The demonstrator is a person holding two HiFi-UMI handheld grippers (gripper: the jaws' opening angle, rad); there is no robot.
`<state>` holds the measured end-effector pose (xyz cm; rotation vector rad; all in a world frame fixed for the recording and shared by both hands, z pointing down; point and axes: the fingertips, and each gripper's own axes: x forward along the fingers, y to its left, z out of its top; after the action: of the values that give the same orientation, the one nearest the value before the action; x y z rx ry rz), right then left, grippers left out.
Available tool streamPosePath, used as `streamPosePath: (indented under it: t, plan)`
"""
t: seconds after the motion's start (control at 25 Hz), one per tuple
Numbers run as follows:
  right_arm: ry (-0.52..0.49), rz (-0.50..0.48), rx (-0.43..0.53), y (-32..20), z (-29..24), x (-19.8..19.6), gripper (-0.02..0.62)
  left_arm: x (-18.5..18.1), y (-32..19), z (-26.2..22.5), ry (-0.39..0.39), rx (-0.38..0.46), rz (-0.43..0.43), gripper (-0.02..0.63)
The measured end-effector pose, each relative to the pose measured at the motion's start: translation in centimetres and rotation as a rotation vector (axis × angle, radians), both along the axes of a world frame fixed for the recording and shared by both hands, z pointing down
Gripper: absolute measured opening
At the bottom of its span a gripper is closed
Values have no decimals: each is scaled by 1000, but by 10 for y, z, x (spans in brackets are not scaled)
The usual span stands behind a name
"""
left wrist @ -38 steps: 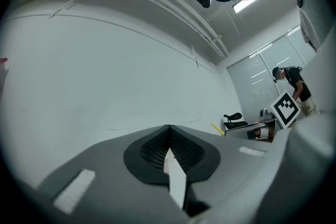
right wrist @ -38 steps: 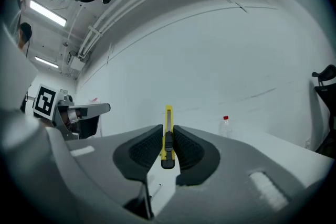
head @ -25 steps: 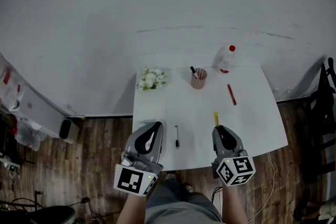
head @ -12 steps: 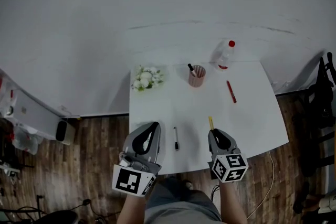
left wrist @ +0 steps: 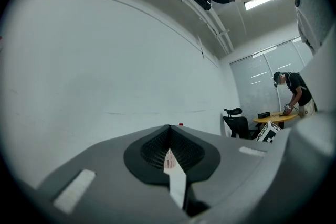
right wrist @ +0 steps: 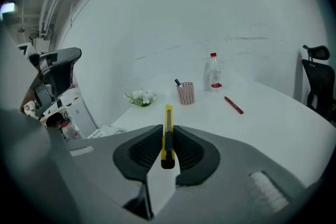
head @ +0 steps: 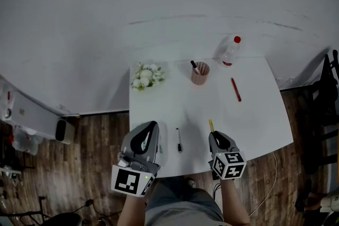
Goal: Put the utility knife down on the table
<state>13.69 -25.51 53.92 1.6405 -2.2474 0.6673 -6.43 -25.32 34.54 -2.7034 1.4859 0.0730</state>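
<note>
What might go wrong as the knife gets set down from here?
The right hand-held gripper pinches the utility knife by its rear part, with the front sticking out, so the front could tip down and strike the table first. It is also held near the table's front edge; released there, it might slide off.

Seen from the head view, the table (head: 259,119) lies bare just ahead of the right gripper (head: 214,135) at 12 o'clock and widely toward 2 and 3 o'clock. A black marker (head: 179,139) lies near at 9 o'clock. Farther off, a red pen (head: 235,89) lies at 1 o'clock, a pen cup (head: 200,73) stands at 11, a bottle (head: 230,51) at the far edge at 12, and flowers (head: 145,75) at 10.
</note>
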Motion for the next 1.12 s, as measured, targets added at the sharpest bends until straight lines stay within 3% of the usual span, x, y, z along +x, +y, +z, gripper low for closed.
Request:
streamPosePath:
  t: [0.72,1.12]
  plan:
    - [54,-25,-210,-10,80,-4,64,-11,-26,14,-21,-41,-17,11]
    - [74,-11,-276,-15,103,-4,64,-20,-31,23,-36,-63,-36,11]
